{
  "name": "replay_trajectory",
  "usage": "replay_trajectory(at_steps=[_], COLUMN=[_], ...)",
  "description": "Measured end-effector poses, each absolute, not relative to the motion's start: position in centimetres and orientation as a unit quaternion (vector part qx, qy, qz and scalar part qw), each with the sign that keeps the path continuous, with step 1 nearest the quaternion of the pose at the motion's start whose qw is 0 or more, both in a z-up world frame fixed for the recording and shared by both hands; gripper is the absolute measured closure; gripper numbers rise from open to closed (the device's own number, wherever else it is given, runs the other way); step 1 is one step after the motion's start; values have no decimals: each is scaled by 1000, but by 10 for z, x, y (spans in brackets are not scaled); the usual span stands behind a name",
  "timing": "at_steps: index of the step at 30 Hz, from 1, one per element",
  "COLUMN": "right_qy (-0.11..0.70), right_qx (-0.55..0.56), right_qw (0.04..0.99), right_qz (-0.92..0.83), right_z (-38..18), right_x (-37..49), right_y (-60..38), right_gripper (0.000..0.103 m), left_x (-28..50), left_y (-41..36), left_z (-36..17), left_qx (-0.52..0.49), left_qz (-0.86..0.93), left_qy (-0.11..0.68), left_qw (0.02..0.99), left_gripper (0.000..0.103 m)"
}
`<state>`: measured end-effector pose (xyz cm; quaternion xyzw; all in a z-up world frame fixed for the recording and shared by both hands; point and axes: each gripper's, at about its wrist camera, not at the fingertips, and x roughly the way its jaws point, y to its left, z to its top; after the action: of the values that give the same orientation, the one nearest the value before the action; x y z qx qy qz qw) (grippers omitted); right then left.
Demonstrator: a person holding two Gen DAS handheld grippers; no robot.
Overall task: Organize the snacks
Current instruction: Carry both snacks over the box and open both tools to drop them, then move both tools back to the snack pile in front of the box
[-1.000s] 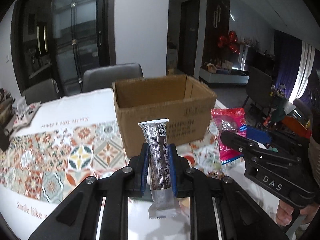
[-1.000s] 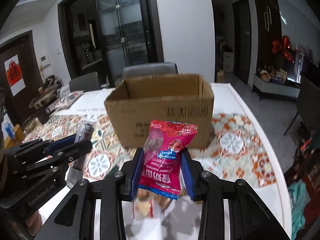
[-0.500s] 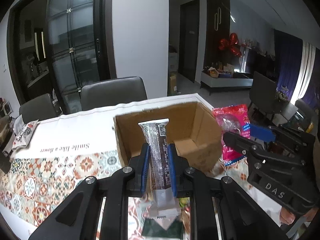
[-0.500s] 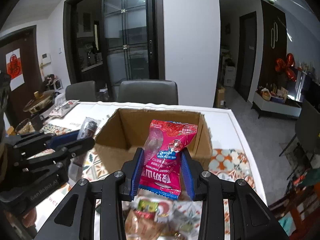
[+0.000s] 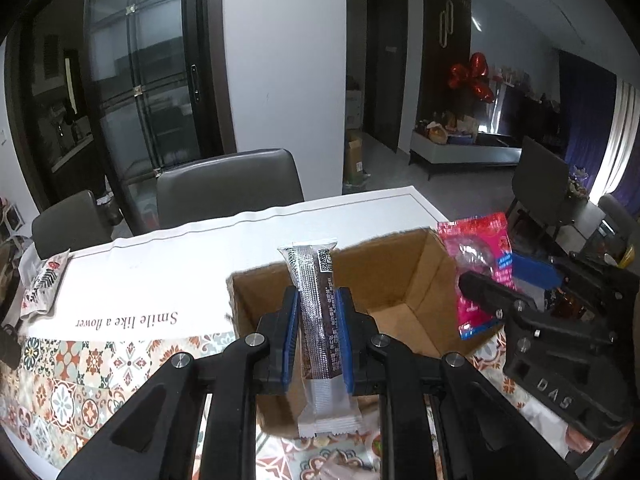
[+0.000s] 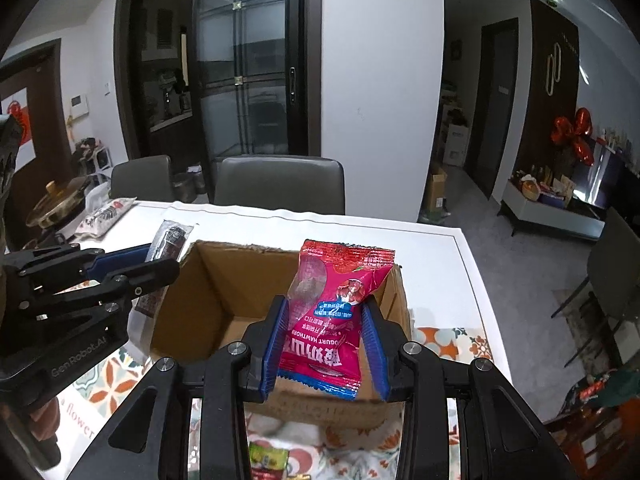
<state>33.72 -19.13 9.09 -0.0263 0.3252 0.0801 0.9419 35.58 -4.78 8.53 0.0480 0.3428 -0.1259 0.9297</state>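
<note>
An open cardboard box (image 5: 400,280) (image 6: 224,292) stands on the table and looks empty inside. My left gripper (image 5: 318,316) is shut on a dark silver-ended snack bar (image 5: 318,320), held upright over the box's near left wall. My right gripper (image 6: 326,328) is shut on a red yogurt hawthorn snack packet (image 6: 332,316), held over the box's near right wall. Each gripper shows in the other's view: the right one (image 5: 476,284) with the red packet (image 5: 480,264), the left one (image 6: 160,264) with the bar (image 6: 168,240).
The table has a patterned cloth (image 5: 80,372) with a white runner (image 5: 160,272). Loose snacks (image 6: 268,456) lie on the cloth below the grippers. A white snack bag (image 5: 40,284) lies at the far left. Grey chairs (image 5: 228,188) stand behind the table.
Both grippers have risen and moved forward with their snacks, from in front of the box to over its open top. The box's inside now shows.
</note>
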Motion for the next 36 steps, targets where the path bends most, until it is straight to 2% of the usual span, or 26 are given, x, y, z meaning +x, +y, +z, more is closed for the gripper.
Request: replay_trajectory(at_steps=[5, 7, 8, 9, 12, 17, 23, 26, 28, 36], right_qy=[338, 346, 346, 345, 339, 333, 319, 313, 306, 307], right_qx=[-19, -11, -9, -6, -24, -24, -20, -16, -16, -9], right_qw=[937, 934, 934, 935, 937, 939, 943, 945, 947, 946], right_qz=[84, 88, 88, 87, 74, 81, 95, 98, 98, 107], right_z=[85, 80, 79, 77, 76, 78, 83, 84, 85, 75], right_x=[354, 361, 361, 363, 361, 343, 313, 297, 288, 254], right_y=[-195, -197, -198, -199, -198, -202, -201, -199, -196, -194], right_gripper=[65, 65, 63, 57, 49, 49, 49, 43, 43, 43], left_x=[371, 373, 373, 371, 360, 329, 294, 280, 271, 229], left_y=[-55, -55, -55, -54, -48, -42, -34, -31, -29, -28], left_z=[83, 81, 81, 81, 81, 83, 88, 91, 91, 75], left_qx=[57, 59, 58, 56, 58, 55, 46, 42, 44, 55], left_qz=[-119, -109, -107, -105, -85, -84, -92, -94, -94, -101], left_qy=[348, 345, 343, 340, 342, 330, 316, 312, 309, 292], left_qw=[928, 930, 931, 933, 934, 939, 943, 944, 945, 949], left_gripper=[83, 71, 61, 57, 57, 56, 50, 49, 48, 47])
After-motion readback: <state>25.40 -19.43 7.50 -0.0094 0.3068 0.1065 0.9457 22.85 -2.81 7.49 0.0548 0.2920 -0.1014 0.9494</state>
